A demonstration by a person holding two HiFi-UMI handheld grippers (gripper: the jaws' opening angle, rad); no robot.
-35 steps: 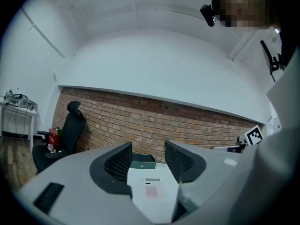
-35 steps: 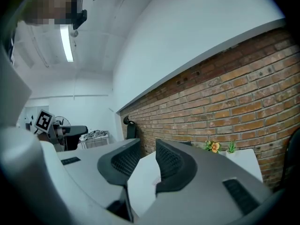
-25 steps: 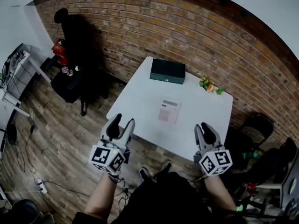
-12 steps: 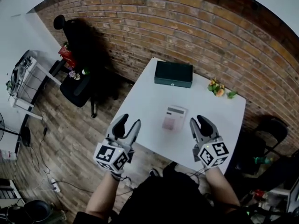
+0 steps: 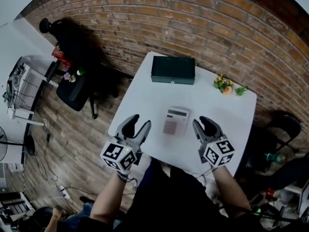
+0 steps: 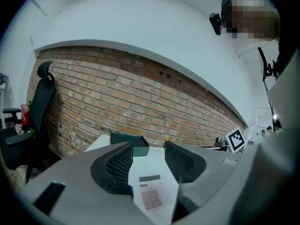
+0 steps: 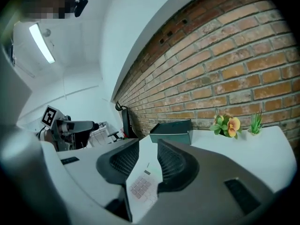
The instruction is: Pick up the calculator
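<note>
Now nearer the calculator: left hand-held gripper and right hand-held gripper, jaws apart, empty.

Left gripper: pale grey moulded body with two curved jaws that are dark on the inner side. Left pads: black, with a fine mesh texture. Right gripper: same build, same grey and black. Right pads: meshed likewise. Each gripper carries a white cube printed with black square markers on its faces: left cube, right cube. The person wears a dark top, and the forearms are bare.
</note>
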